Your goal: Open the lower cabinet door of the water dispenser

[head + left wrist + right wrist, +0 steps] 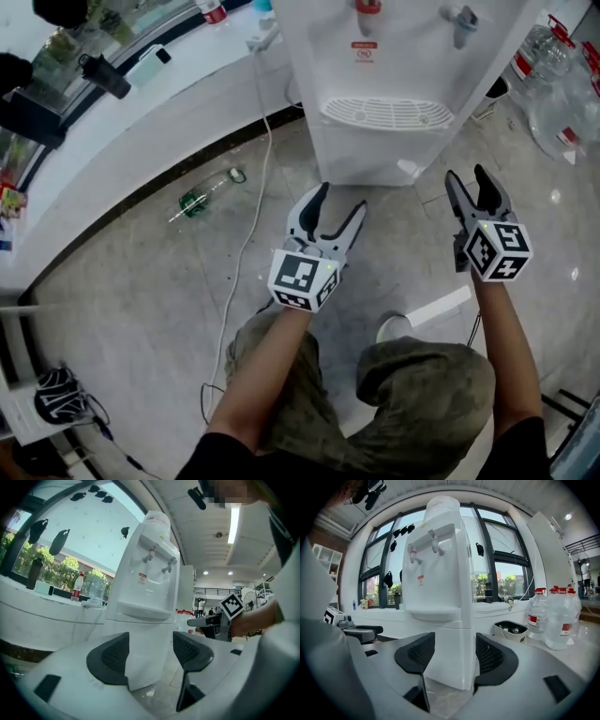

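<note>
The white water dispenser stands on the floor ahead, and its lower cabinet door below the drip tray is shut. My left gripper hangs open just short of the cabinet's front. My right gripper is open too, off the cabinet's right corner. Neither touches the dispenser. In the left gripper view the lower cabinet shows through the gap of the open left gripper. In the right gripper view the cabinet door shows beyond the open right gripper, corner-on. Nothing is held.
A green bottle lies on the floor at the left beside a white cable. A curved white counter runs behind. Large water jugs stand right of the dispenser, with a black bin near them. The person's knees are below the grippers.
</note>
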`<act>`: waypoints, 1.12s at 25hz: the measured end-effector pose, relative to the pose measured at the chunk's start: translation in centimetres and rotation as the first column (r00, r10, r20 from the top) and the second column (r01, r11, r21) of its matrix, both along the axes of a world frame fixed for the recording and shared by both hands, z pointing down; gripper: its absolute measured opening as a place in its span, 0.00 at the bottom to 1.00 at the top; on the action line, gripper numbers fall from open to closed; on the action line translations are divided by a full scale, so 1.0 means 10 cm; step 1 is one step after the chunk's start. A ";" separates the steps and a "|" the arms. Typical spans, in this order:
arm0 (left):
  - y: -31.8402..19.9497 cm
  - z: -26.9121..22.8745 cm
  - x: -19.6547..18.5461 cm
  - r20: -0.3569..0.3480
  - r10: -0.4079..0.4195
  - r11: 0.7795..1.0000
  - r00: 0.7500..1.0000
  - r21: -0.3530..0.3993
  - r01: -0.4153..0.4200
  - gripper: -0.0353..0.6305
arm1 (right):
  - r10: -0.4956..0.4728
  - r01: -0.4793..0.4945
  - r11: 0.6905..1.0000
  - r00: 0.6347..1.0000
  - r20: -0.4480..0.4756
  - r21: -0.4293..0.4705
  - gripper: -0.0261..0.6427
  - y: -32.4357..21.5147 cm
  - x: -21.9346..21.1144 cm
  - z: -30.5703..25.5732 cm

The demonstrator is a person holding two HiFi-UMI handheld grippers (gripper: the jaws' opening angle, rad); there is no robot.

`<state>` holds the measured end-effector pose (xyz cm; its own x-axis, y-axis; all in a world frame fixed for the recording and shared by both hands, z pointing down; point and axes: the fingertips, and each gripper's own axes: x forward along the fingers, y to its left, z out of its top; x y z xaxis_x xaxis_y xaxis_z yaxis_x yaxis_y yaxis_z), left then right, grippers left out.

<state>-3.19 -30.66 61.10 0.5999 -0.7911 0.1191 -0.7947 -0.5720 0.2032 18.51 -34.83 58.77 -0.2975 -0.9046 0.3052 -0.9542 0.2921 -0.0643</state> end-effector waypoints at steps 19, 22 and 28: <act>0.22 0.40 0.25 -0.035 0.081 0.991 0.996 -0.100 -0.084 0.46 | -0.087 0.090 0.996 0.991 0.103 -0.023 0.40 -0.69 0.22 0.79; 0.21 0.38 0.24 -0.004 0.092 0.993 0.996 -0.075 -0.092 0.46 | -0.124 0.124 0.992 0.984 0.131 0.008 0.40 -0.76 0.17 0.83; 0.20 0.43 0.31 0.006 0.096 0.993 0.995 -0.068 -0.095 0.46 | -0.202 0.200 0.979 0.977 0.075 0.034 0.40 -0.88 -0.07 0.84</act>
